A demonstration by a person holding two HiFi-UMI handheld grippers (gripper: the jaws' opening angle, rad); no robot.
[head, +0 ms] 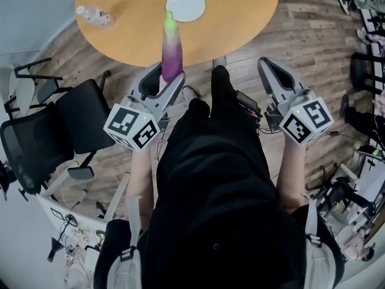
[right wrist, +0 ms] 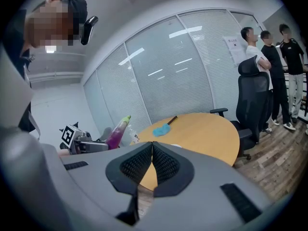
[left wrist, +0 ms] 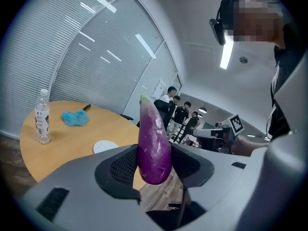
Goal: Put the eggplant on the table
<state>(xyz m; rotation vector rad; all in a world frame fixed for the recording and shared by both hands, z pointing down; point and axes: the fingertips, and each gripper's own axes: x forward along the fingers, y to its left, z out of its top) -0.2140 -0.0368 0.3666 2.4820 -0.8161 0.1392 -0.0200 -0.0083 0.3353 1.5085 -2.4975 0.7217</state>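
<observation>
Jaws of the left gripper (head: pixel 163 82) are clamped on the fat lower end of the eggplant (left wrist: pixel 154 148), which stands nearly upright between the pads with its green stem pointing up. The right gripper (right wrist: pixel 151 154) has its jaws pressed together with nothing between them, and hangs off to the side, well apart from the load.

From where I stand, the eggplant is in the air at the near edge of the round tabletop (head: pixel 240 23) and rests on nothing yet. I'd judge the carry to be in hand, with the set-down to come.

To do it well, the left gripper wants to go forward until the eggplant is fully over bare wood, not just at the rim, where it might roll off onto the floor. The open patch between the near edge and the white plate (head: pixel 185 5) looks the best spot. The water bottle (head: pixel 93 15) is far enough left not to matter.

An eggplant won't stand on its rounded end, so I'd tip it over on the way down and lay it on its side. The jaws should part only once the wood is taking its weight, then draw straight back so the pads don't drag it along.
</observation>
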